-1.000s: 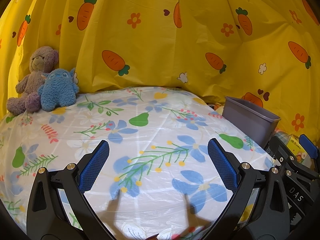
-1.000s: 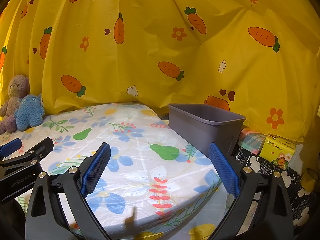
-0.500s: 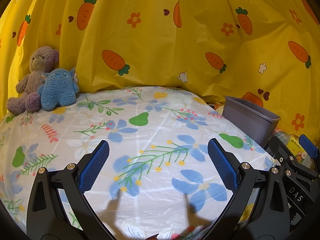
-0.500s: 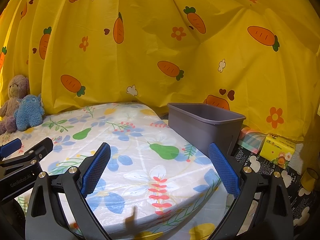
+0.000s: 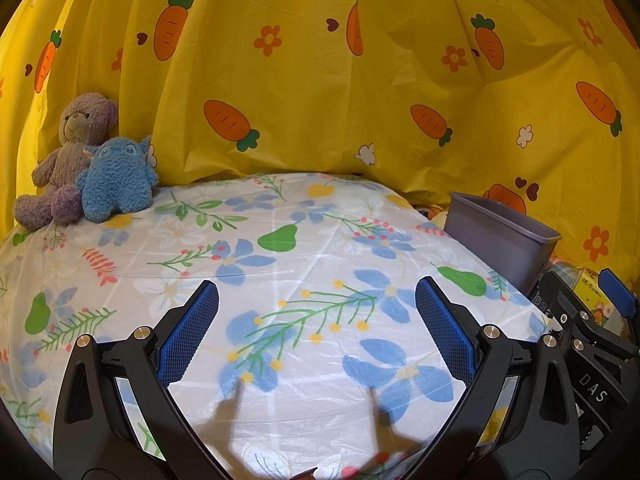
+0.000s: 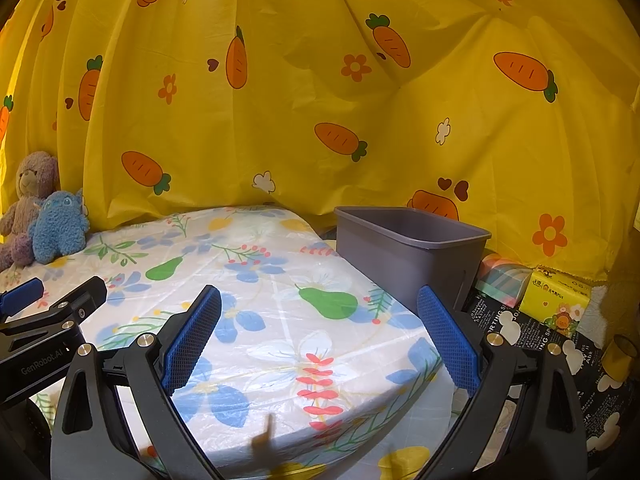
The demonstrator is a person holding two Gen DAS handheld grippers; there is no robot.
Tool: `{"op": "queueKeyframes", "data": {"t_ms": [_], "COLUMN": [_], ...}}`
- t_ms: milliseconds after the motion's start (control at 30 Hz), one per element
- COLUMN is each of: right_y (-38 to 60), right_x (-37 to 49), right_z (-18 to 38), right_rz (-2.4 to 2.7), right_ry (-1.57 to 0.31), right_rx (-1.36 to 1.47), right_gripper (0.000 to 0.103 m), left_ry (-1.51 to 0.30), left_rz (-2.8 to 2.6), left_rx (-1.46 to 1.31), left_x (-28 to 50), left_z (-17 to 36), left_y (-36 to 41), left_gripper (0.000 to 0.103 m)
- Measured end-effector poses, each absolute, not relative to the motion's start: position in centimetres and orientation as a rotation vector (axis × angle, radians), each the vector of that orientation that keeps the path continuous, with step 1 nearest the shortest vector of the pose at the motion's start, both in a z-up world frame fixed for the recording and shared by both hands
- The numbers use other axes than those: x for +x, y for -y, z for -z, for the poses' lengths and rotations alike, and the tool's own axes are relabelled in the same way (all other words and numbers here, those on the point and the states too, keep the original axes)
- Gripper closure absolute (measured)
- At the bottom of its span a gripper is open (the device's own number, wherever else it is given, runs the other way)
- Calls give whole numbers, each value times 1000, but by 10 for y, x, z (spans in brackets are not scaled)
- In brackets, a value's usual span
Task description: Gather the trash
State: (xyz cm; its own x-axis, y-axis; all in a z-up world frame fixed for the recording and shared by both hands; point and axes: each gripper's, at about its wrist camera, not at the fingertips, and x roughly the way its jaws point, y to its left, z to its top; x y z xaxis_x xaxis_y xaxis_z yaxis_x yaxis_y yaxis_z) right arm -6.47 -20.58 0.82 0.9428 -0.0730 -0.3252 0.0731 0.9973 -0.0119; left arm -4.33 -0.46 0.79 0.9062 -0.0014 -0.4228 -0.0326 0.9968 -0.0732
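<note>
A grey plastic bin (image 6: 408, 258) stands open just past the right edge of the round table; it also shows in the left wrist view (image 5: 500, 236). My left gripper (image 5: 316, 300) is open and empty above the floral tablecloth (image 5: 280, 264). My right gripper (image 6: 320, 304) is open and empty over the table's right part, with the bin just beyond its right finger. No loose trash shows on the tablecloth. The right gripper's body (image 5: 592, 344) shows at the right of the left wrist view.
A purple teddy bear (image 5: 68, 156) and a blue plush (image 5: 116, 180) sit at the table's far left. A yellow carrot-print curtain (image 5: 320, 80) hangs behind. A yellow tissue pack (image 6: 560, 300), a pastel box (image 6: 500, 280) and a yellow tape roll (image 6: 620, 354) lie right of the bin.
</note>
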Motion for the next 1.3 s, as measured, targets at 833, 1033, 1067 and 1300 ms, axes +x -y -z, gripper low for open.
{"op": "queueKeyframes", "data": {"t_ms": [833, 1033, 1067, 1300], "right_y": [204, 205, 205, 206], "right_x": [-67, -67, -67, -67], "right_z": [-5, -5, -5, -5], "right_rz": [86, 86, 86, 87], "right_ry": [-331, -331, -331, -331], "right_rx": [6, 7, 7, 9], "right_gripper": [8, 8, 8, 8], "left_ry": [-437, -435, -435, -432], "left_rz": [-17, -15, -14, -13], "left_rx": [-79, -77, -78, -75], "left_x": [-45, -45, -46, -48], "left_z": [-7, -7, -7, -6], "left_y": [7, 8, 7, 10], "left_gripper": [6, 6, 6, 6]}}
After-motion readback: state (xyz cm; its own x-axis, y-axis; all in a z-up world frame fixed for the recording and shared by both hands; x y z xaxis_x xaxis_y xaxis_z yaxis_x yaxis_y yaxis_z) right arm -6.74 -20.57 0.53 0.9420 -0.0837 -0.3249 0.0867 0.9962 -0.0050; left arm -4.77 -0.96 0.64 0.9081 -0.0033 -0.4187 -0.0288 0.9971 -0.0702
